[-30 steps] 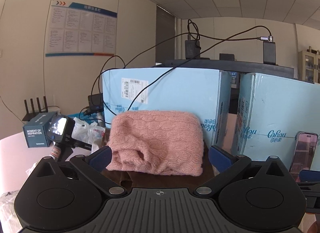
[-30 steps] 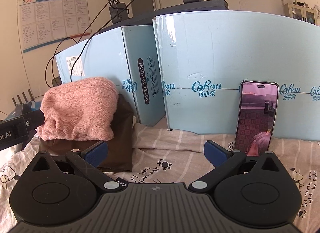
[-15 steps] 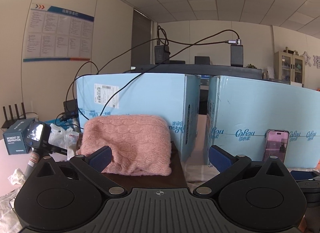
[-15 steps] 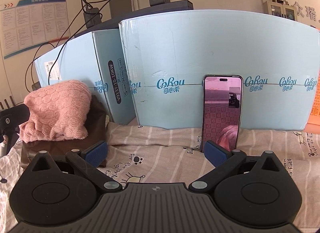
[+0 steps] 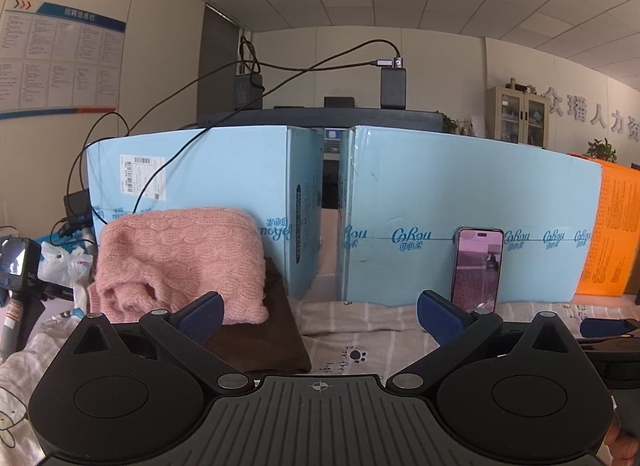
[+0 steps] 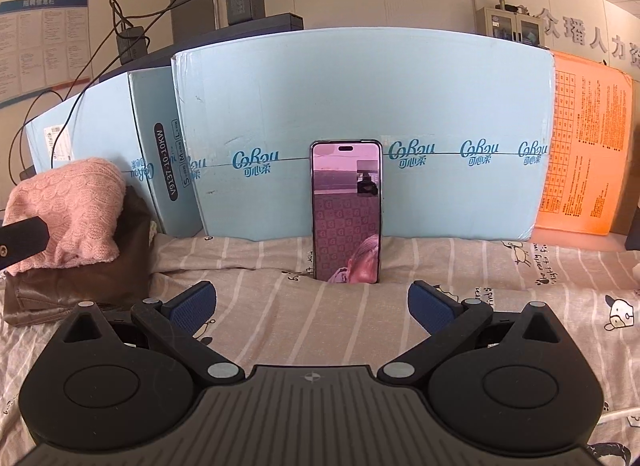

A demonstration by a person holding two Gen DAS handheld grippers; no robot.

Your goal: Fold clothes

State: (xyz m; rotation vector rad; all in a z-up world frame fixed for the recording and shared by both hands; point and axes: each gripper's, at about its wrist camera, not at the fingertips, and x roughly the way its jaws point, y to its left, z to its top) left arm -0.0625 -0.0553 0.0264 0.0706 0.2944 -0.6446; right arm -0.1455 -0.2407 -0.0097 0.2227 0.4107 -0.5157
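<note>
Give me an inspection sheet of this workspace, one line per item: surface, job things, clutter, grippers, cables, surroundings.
Surface: striped cartoon-print sheet, bare in front of both grippers.
Job's things: pink knit sweater folded on top of a brown garment, at the left.
Clutter: phone leaning upright on a blue box; orange box to the right.
Grippers: left gripper open, empty; right gripper open, empty.
Cables: black cables draped over the boxes to adapters.
Surroundings: wall notice board, cabinet.

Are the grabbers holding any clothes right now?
No. The left gripper and right gripper are both open and empty; the pink sweater lies untouched.
</note>
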